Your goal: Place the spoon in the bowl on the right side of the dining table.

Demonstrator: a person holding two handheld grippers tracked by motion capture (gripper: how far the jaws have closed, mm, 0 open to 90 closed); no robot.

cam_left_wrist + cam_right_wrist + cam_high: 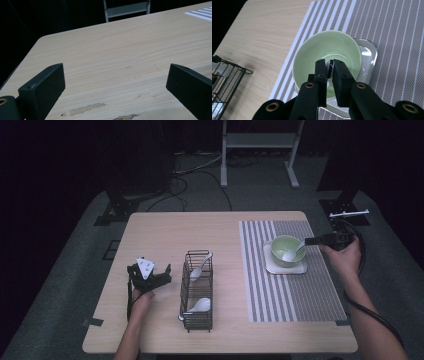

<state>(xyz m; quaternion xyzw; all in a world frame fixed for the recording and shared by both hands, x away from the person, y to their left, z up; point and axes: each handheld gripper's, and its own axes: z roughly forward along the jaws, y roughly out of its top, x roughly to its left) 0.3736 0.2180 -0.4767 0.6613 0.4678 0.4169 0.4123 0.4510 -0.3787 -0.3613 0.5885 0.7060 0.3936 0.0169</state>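
Note:
A pale green bowl (280,246) (312,57) stands on a white square tray (300,269) (369,53) on the striped placemat. A white spoon (291,253) (330,67) rests in the bowl, its handle sloping up over the right rim. My right gripper (309,241) (330,63) reaches in from the right, and its narrow-set jaws are shut on that handle. My left gripper (152,276) (115,82) rests on the bare table at the left, with its jaws wide open and nothing between them.
A black wire rack (186,287) (229,72) stands mid-table with two white spoons, one at the far end (201,267) and one at the near end (200,306). The grey striped placemat (295,295) (397,37) covers the right side. A metal stand (260,142) is beyond the table.

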